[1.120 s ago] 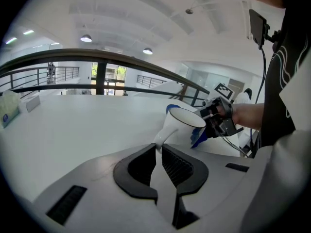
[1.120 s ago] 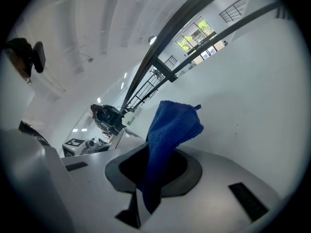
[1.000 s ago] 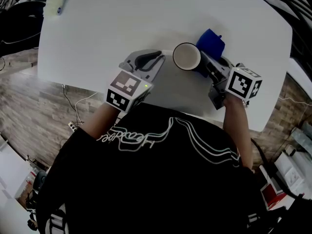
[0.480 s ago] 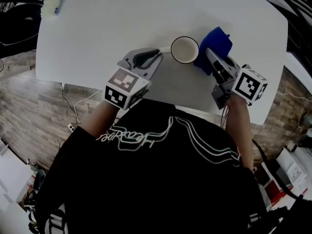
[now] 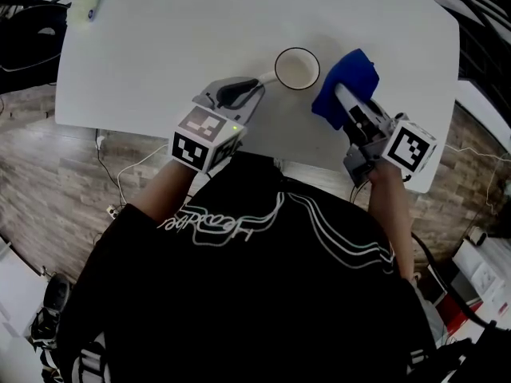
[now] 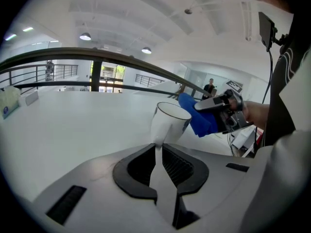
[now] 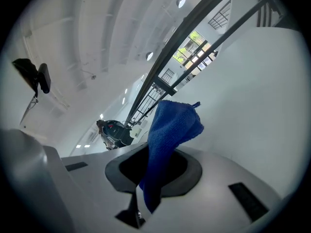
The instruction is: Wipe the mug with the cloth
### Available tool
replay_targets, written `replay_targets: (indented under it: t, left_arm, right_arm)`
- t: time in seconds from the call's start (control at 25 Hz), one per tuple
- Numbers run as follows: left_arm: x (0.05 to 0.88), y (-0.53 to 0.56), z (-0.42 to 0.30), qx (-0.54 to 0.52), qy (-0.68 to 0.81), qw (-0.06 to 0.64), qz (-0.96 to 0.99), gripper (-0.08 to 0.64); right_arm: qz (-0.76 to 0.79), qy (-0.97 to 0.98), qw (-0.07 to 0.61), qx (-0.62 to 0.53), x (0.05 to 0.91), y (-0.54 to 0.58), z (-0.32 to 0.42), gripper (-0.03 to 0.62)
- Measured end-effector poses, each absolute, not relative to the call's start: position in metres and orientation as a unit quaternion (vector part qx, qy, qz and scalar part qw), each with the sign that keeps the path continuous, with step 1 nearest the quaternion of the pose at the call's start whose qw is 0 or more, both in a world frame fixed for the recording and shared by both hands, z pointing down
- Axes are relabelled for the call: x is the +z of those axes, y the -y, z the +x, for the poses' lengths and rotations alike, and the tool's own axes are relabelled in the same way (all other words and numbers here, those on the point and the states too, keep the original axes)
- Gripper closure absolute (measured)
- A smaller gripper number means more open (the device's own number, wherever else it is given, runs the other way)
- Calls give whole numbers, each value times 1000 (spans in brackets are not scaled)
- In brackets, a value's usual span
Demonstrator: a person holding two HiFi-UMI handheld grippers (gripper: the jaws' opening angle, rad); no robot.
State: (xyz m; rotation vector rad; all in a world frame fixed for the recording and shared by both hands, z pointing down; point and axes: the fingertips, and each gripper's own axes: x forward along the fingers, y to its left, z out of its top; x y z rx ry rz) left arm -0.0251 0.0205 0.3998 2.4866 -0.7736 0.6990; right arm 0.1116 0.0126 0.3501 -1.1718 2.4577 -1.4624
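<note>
A white mug (image 5: 296, 69) is over the white table (image 5: 160, 46), open end up, its handle pointing at my left gripper (image 5: 257, 84). In the left gripper view my left gripper (image 6: 158, 152) is shut on the handle, with the mug (image 6: 170, 123) just beyond the jaws. Whether the mug rests on the table I cannot tell. My right gripper (image 5: 345, 100) is shut on a blue cloth (image 5: 347, 84), which hangs a little to the right of the mug and apart from it. The right gripper view shows the cloth (image 7: 170, 135) pinched in the right gripper (image 7: 150, 188).
A pale yellowish object (image 5: 84, 6) lies at the table's far left corner. The table's near edge (image 5: 303, 162) runs just in front of the person's body. Wood-pattern floor with cables (image 5: 120, 174) lies to the left.
Both grippers moved farther out over the table. The cloth, which touched the mug's far right side a second ago, has drawn away to the right.
</note>
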Motion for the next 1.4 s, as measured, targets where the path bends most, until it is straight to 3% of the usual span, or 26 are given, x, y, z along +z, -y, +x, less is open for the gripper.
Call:
replay_targets:
  t: [0.24, 0.68, 1.4]
  left_arm:
    - [401, -28, -16, 254, 270, 227, 901, 512]
    - [396, -43, 3, 252, 239, 236, 908, 517]
    - [396, -48, 21, 261, 177, 240, 918, 529]
  right_arm:
    - [-373, -777, 72, -501, 353, -22, 113, 541]
    - [-358, -773, 89, -515, 356, -22, 113, 541]
    - [-386, -758, 31, -524, 397, 4, 119, 541]
